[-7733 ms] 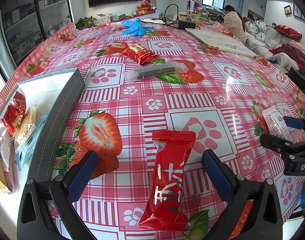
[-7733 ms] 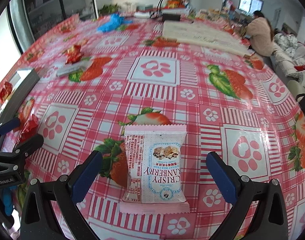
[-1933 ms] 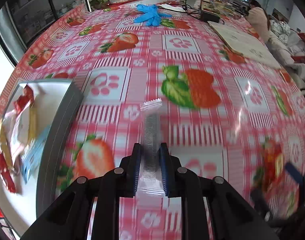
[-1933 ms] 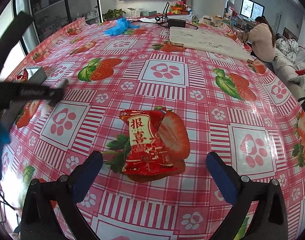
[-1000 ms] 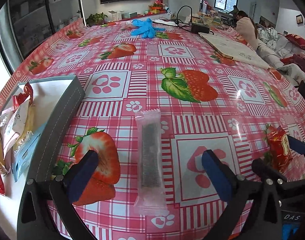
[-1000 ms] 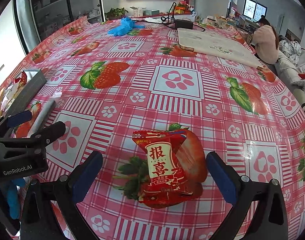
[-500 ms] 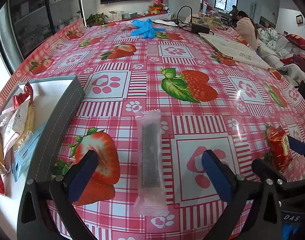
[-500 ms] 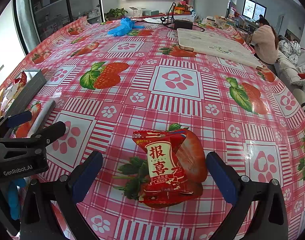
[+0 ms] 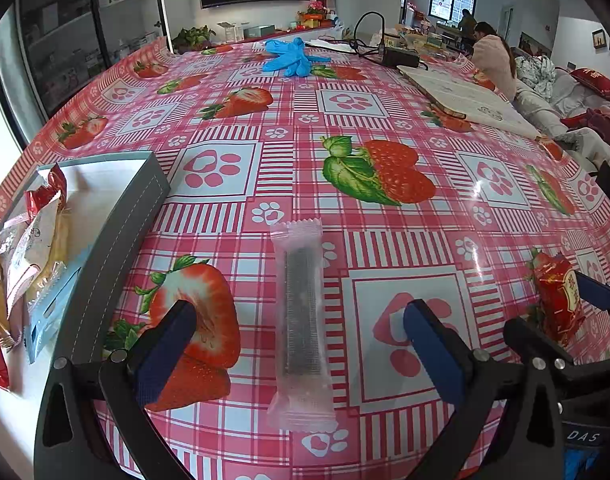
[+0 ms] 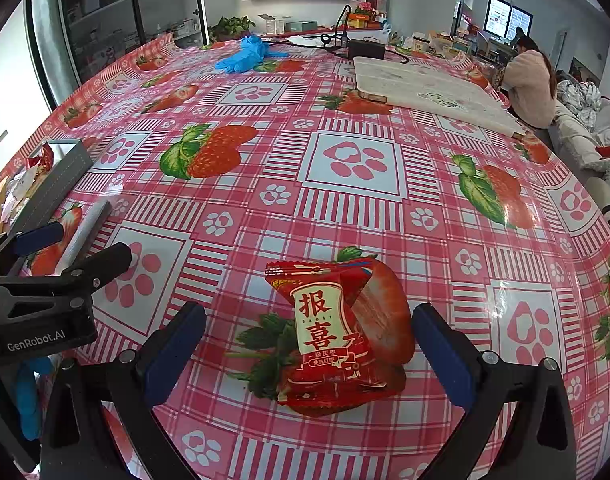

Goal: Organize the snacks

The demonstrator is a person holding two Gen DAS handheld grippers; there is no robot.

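— Two grippers, what's each doing?
— Left gripper (image 9: 299,344) gapes wide around a clear bar packet (image 9: 301,320) lying on the tablecloth (image 9: 357,120), beside the snack tray (image 9: 117,240). "GenRobot.AI" reads only in the right view.
— Right?
— Right gripper (image 10: 309,344) spread around a red packet (image 10: 333,332) marked "报喜".

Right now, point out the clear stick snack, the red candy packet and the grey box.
clear stick snack (image 9: 301,312), left wrist view, dark middle of the wrapper
red candy packet (image 10: 325,332), right wrist view, cream label
grey box (image 9: 117,240), left wrist view, near side wall
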